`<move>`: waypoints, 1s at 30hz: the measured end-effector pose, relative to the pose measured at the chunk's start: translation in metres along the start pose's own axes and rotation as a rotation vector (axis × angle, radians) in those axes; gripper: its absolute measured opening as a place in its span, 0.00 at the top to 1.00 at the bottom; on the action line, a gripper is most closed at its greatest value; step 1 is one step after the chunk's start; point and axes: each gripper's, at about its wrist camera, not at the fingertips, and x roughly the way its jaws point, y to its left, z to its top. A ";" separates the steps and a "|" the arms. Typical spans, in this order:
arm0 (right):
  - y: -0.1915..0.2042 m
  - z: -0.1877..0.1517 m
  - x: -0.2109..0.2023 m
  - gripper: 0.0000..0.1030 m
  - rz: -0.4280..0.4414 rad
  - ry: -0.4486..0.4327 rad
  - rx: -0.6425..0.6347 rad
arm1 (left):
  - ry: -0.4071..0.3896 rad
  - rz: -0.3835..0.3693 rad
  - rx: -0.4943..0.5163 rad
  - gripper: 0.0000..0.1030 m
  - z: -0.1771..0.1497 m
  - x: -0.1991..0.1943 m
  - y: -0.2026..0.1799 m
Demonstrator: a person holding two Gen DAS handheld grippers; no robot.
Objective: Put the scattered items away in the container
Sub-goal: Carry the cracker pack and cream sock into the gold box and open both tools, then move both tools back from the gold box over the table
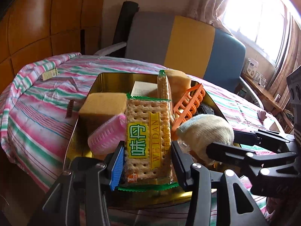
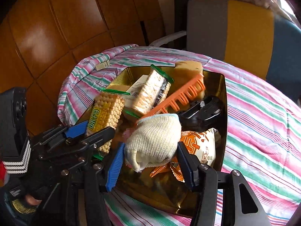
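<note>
Crackers (image 1: 148,141) sit pinched in the left tongs (image 1: 147,162) over the gold tin (image 1: 105,79), which is already full of sponges, a pink roller and an orange rack. From the right side, the right tongs (image 2: 150,162) squeeze a rolled white sock (image 2: 154,141) above the tin. Both still need dropping in; a small tag (image 2: 102,65) lies out on the striped cloth.

Look at the cracker pack (image 1: 148,141). Its yellow and green label has two big green Chinese signs, 味丹, and beside them the word WEIDAN in gold letters running up the yellow strip. You can see the same label, partly hidden, in the right wrist view. The orange and white snack bag (image 2: 201,145) has big orange signs on it, but you cannot read them. The white box (image 1: 143,89) has tiny print, too small to read.
</note>
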 end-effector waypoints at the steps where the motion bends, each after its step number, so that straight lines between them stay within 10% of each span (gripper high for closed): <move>1: -0.001 0.000 -0.001 0.42 0.010 0.002 0.007 | 0.005 -0.006 -0.004 0.53 -0.002 -0.001 0.000; 19: -0.027 -0.046 -0.050 0.40 0.071 -0.054 0.170 | -0.051 0.003 -0.021 0.52 -0.020 -0.041 -0.012; 30: -0.148 -0.146 -0.143 0.38 -0.167 -0.099 0.461 | 0.016 -0.204 0.169 0.52 -0.041 -0.044 -0.108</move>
